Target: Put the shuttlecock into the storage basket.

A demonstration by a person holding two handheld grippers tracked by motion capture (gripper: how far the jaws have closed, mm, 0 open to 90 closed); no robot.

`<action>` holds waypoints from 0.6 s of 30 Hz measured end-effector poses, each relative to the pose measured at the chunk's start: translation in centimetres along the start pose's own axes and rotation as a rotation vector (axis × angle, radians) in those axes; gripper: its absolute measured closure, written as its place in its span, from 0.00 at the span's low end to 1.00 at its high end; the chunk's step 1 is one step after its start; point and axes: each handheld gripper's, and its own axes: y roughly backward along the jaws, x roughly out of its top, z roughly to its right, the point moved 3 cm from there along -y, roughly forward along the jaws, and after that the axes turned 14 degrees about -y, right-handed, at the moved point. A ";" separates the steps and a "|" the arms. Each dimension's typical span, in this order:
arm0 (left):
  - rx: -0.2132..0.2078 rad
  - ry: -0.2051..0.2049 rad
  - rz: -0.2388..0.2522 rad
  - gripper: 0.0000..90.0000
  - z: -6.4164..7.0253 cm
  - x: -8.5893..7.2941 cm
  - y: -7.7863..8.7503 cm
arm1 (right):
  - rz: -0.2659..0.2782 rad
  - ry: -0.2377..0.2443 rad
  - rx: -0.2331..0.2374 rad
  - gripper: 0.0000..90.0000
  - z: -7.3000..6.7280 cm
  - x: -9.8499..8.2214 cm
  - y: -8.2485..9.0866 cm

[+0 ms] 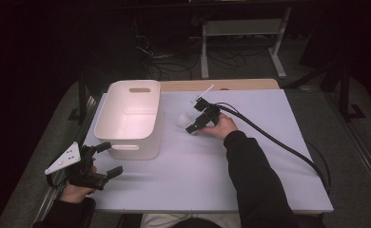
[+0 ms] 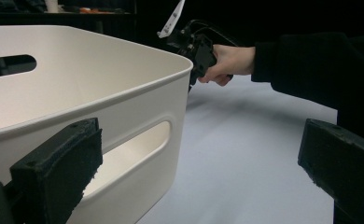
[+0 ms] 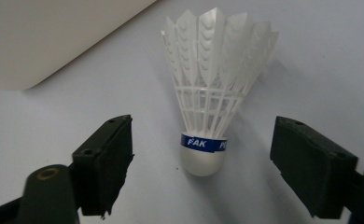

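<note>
A person sits at a bench point(image 1: 250, 180) covered with a pale sheet, holding a two-jaw gripper in each hand.

Seen from above, a white plastic tub point(image 1: 129, 118) with handle slots stands at about ten o'clock from the bench's middle. A white shuttlecock point(image 1: 183, 120) lies on the bench just beside the tub's right wall, close to the middle and toward twelve o'clock.

The right gripper point(image 1: 192, 127) is reaching for the shuttlecock. In the right gripper view, the shuttlecock point(image 3: 208, 102) lies between the two black jaws, its rounded cork end, ringed with a blue band, nearest the camera and its feather skirt fanning away toward twelve o'clock. The jaws stand apart on either side of the cork, and neither pad touches it. The tub's wall point(image 3: 54, 37) shows at eleven o'clock.

The left gripper point(image 1: 108, 161) rests at about eight o'clock on the bench, near the tub's front corner. Its jaws are spread wide with nothing between them.

The step in hand appears to be the grasp on the shuttlecock, not yet made. Next, the right gripper would likely need to close on the cork or the skirt's narrow base, gently enough not to crush the feathers, then lift.
</note>
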 end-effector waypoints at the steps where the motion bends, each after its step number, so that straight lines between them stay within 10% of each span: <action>1: 0.000 0.000 0.001 0.00 0.0 0.0 0.0 | -0.003 0.000 0.003 0.30 0.0 0.0 -0.1; 18: 0.000 0.000 0.000 0.00 0.0 0.0 0.0 | -0.037 0.036 -0.031 0.55 0.1 -0.3 -0.7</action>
